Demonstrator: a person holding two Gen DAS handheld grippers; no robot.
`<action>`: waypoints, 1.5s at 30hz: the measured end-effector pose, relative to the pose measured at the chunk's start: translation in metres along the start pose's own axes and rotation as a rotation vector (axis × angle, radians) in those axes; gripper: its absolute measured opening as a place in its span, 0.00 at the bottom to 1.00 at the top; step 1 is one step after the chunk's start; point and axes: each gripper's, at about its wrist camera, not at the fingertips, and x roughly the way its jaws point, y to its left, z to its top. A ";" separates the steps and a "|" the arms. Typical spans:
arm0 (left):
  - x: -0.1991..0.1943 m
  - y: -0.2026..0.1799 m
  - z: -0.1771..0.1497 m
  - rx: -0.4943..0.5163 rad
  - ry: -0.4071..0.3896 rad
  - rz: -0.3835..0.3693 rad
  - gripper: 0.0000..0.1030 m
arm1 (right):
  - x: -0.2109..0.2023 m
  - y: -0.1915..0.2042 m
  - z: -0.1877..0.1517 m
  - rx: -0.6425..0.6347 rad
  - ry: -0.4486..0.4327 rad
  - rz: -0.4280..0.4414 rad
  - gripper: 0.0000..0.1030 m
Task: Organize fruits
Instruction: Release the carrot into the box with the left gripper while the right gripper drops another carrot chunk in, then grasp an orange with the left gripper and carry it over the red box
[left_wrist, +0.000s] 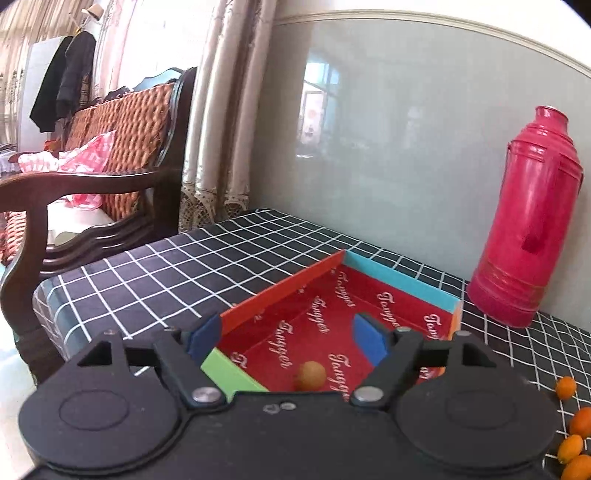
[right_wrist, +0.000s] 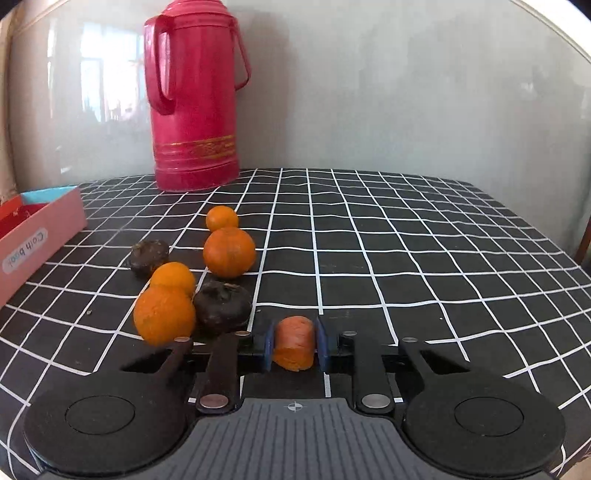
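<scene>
Left wrist view: your left gripper (left_wrist: 291, 338) hangs with jaws apart over the red box (left_wrist: 402, 282) printed "Tougger", one small fruit (left_wrist: 311, 374) inside. Your right gripper (right_wrist: 294, 345) clamps an orange piece (right_wrist: 294, 341); the box side reads "Cloth book".

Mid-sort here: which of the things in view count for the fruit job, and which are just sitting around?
Part of the job:
- carrot piece, clamped in the right gripper
- four oranges
- two dark fruits
- red box, one small round fruit already inside
- left gripper, open over the box

Just lying about:
- pink thermos
- checked tablecloth
- wooden armchair
</scene>
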 end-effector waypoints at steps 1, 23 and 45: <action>0.001 0.003 0.001 -0.005 0.003 0.005 0.70 | -0.001 0.001 0.000 -0.003 -0.008 -0.002 0.23; 0.001 0.105 0.009 -0.130 0.042 0.165 0.78 | -0.037 0.150 0.040 -0.130 -0.220 0.483 0.23; 0.014 0.041 0.011 -0.041 -0.009 -0.043 0.79 | -0.029 0.165 0.049 -0.143 -0.248 0.360 0.87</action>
